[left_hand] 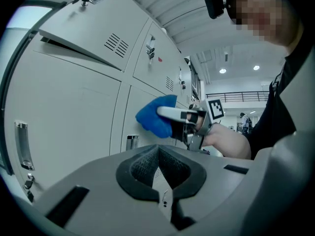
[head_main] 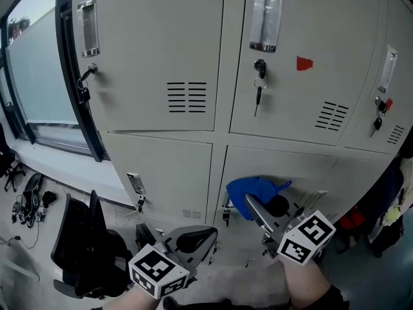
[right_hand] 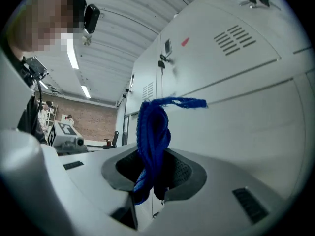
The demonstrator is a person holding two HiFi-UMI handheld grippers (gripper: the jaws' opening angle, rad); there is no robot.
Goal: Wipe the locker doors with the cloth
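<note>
Room: a window [head_main: 32, 63] with a dark frame at far left; a black office chair [head_main: 84, 237] below it on a pale floor [head_main: 239, 279]; the rest of the head view is a bank of locker doors [head_main: 155, 44], pale grey sheet metal, flat and matt, in two rows.

Upper doors: recessed bright metal handle [head_main: 266, 18], a key [head_main: 259, 86] hanging in the lock under it, pressed vent slots [head_main: 187, 97]; a small red sticker [head_main: 304, 63] on the middle door.

Left gripper [head_main: 187, 241]: low, in front of the lower left door and apart from it; its own view shows the ribbed black pads [left_hand: 142, 166] pressed together with nothing between them; grey moulded body, marker cube at the rear.

Right gripper [head_main: 261, 208]: raised to the lower middle door [head_main: 284, 166]; jaws pinched on the cloth [head_main: 255, 189], which is blue, soft and bunched, with a knitted texture; in the right gripper view the cloth [right_hand: 153, 132] stands up out of the jaws as a twisted fold, one corner trailing toward the door; the bunch lies at the door's upper left part; actual contact cannot be told.

Behind, in the right gripper view: ribbed ceiling with strip lights [right_hand: 74, 58]; a brick wall [right_hand: 93, 117] far off.
</note>
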